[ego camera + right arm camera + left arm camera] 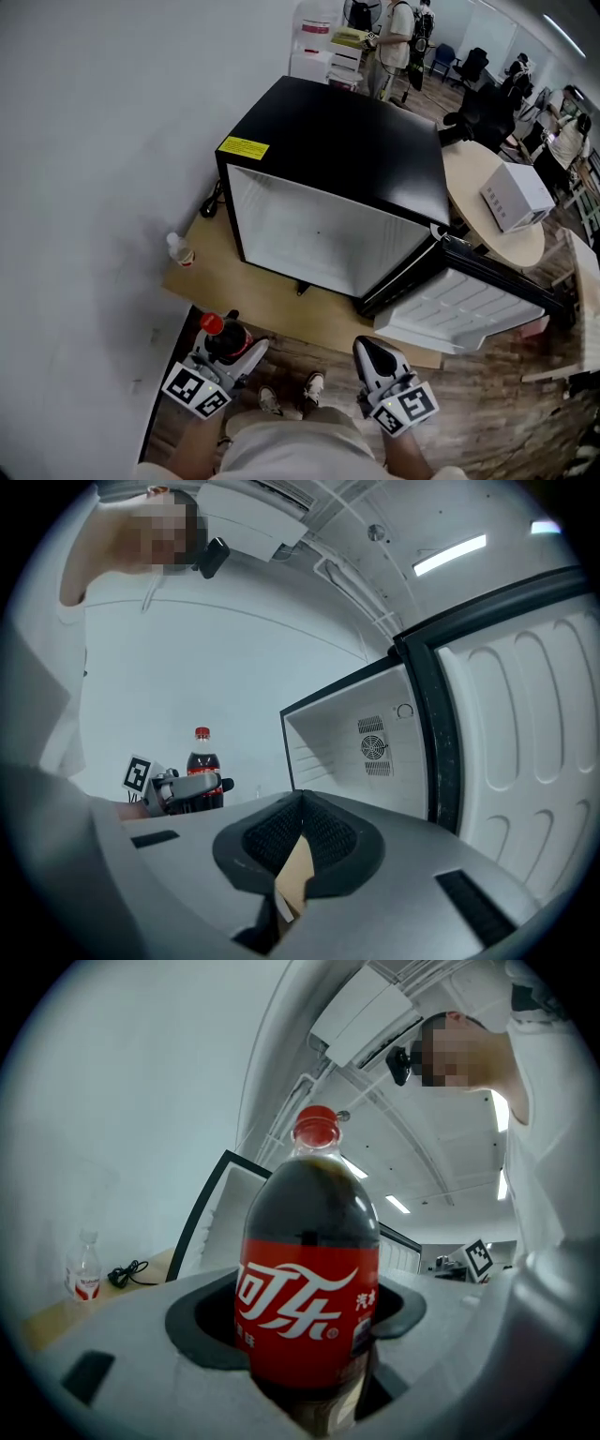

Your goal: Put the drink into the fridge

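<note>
A dark cola bottle (225,337) with a red cap and red label stands upright between the jaws of my left gripper (236,352), which is shut on its lower body. In the left gripper view the cola bottle (311,1269) fills the middle and my left gripper (309,1335) clasps it. The black fridge (347,150) stands ahead with its white inside (314,234) showing and its door (469,305) swung open to the right. My right gripper (368,351) is to the right of the bottle, shut and holding nothing. From the right gripper (300,803), the fridge (366,742) and the bottle (202,761) both show.
The fridge sits on a low wooden platform (272,300) against a white wall. A small water bottle (180,248) and a black cable (211,202) lie left of it. A round table (469,178) with a white box (514,195) stands to the right. People stand at the back.
</note>
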Tool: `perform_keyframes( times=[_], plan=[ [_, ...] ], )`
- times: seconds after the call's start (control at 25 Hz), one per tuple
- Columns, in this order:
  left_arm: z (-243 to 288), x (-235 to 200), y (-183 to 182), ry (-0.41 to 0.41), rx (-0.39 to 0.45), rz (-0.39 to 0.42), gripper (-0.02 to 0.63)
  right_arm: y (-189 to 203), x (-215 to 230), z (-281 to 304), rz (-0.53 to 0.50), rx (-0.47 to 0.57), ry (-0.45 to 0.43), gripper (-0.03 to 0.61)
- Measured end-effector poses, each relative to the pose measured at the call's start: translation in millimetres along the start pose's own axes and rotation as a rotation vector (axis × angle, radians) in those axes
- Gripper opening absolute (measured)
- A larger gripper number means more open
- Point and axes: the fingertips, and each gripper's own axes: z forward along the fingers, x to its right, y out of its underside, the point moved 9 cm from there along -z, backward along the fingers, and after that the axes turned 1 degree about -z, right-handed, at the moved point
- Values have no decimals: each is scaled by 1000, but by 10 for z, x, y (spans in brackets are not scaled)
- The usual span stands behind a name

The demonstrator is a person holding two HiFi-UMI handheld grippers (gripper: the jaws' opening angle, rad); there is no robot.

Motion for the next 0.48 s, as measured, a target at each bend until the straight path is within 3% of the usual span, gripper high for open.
perform_keyframes(
  times=[0.48],
  plan=[
    [484, 56, 22, -54, -15, 70, 337, -232, 511, 329, -43, 48, -122, 0]
  ],
)
